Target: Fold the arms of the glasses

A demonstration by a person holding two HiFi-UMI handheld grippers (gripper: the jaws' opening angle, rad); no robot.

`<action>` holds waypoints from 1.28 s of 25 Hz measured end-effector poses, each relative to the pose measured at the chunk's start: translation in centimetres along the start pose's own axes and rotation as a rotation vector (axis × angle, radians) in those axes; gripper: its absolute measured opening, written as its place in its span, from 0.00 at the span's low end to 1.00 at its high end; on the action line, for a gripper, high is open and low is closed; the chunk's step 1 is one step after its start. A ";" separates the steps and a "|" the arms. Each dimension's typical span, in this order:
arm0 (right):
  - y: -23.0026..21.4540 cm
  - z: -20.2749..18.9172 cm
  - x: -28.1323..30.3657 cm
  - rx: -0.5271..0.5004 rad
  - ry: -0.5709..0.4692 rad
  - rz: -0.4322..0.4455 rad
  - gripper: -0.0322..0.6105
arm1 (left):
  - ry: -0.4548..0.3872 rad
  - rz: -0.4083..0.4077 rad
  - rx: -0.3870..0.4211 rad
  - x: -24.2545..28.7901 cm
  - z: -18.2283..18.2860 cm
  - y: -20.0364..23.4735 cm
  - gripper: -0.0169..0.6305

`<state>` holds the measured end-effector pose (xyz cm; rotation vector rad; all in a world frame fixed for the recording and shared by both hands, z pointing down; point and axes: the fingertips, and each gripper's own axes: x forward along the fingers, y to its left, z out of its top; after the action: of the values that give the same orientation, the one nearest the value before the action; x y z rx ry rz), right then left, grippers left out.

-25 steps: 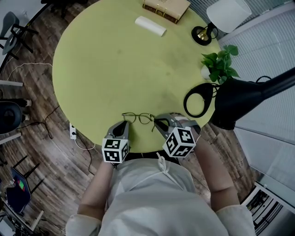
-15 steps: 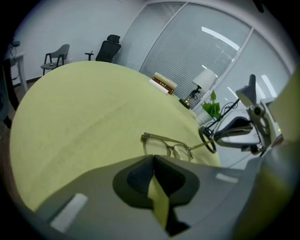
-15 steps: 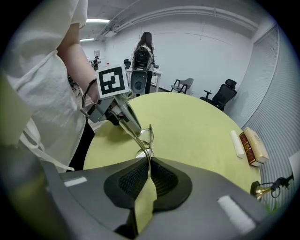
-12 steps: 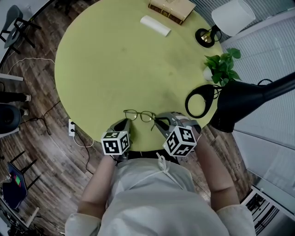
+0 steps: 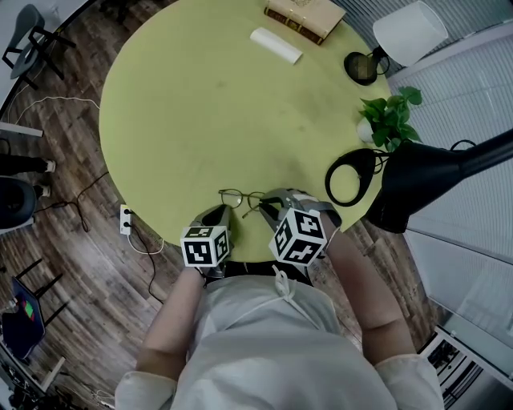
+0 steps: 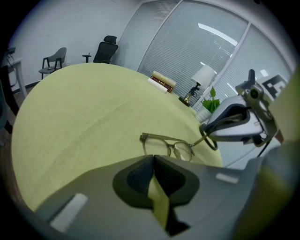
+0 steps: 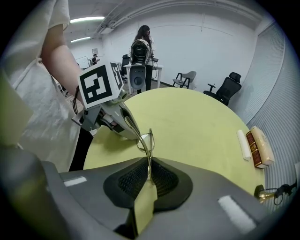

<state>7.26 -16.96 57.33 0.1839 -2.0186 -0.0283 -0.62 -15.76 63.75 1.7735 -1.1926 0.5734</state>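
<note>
Glasses [image 5: 243, 199]: near edge of the round tabletop [image 5: 208, 104], between both grippers.
Right gripper [image 7: 148, 160]: jaws opening, thin temple arm [image 7: 149, 147] between its pads.
Left gripper [image 6: 153, 158]: jaws together, empty, just beside the glasses.

Round yellow-green desk [image 5: 200, 120]: wire-framed glasses [image 5: 240, 198] at near edge; brown book [image 5: 304, 16], white roll [image 5: 276, 46] far side; white-shaded lamp [image 5: 405, 29], potted plant [image 5: 390, 114], black ring base [image 5: 350, 178] right.

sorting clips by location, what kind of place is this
Most likely an office or meeting room: a swivel office chair by the white wall, blinds over the glass, and a large round table.
</note>
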 end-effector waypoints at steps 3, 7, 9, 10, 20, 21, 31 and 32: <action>0.1 0.8 0.8 0.004 -0.001 0.002 0.09 | -0.002 0.001 -0.001 -0.1 0.0 0.1 0.04; 0.2 1.5 2.0 0.010 -0.002 0.006 0.08 | -0.005 0.006 -0.003 -0.1 0.0 0.1 0.04; 0.2 1.7 2.8 -0.001 0.004 0.007 0.07 | -0.005 0.010 -0.002 -0.1 0.0 0.2 0.04; 0.1 1.8 3.1 -0.010 0.007 0.007 0.07 | -0.006 0.012 -0.001 -0.1 0.0 0.2 0.04; 0.1 2.3 5.8 -0.026 0.016 0.012 0.07 | -0.010 0.021 0.014 -0.1 0.0 0.3 0.04; 0.0 2.3 6.0 -0.031 0.019 0.010 0.07 | -0.011 0.020 0.015 -0.1 0.0 0.3 0.04; -0.3 2.1 6.7 -0.033 0.008 0.015 0.07 | -0.013 0.021 0.020 0.3 0.0 0.5 0.04; -0.3 2.2 6.6 -0.011 -0.002 0.016 0.08 | -0.013 0.017 0.005 0.2 0.0 0.5 0.04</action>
<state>2.49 -18.30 62.25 0.1606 -2.0212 -0.0295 -1.00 -15.88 64.13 1.7755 -1.2170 0.5765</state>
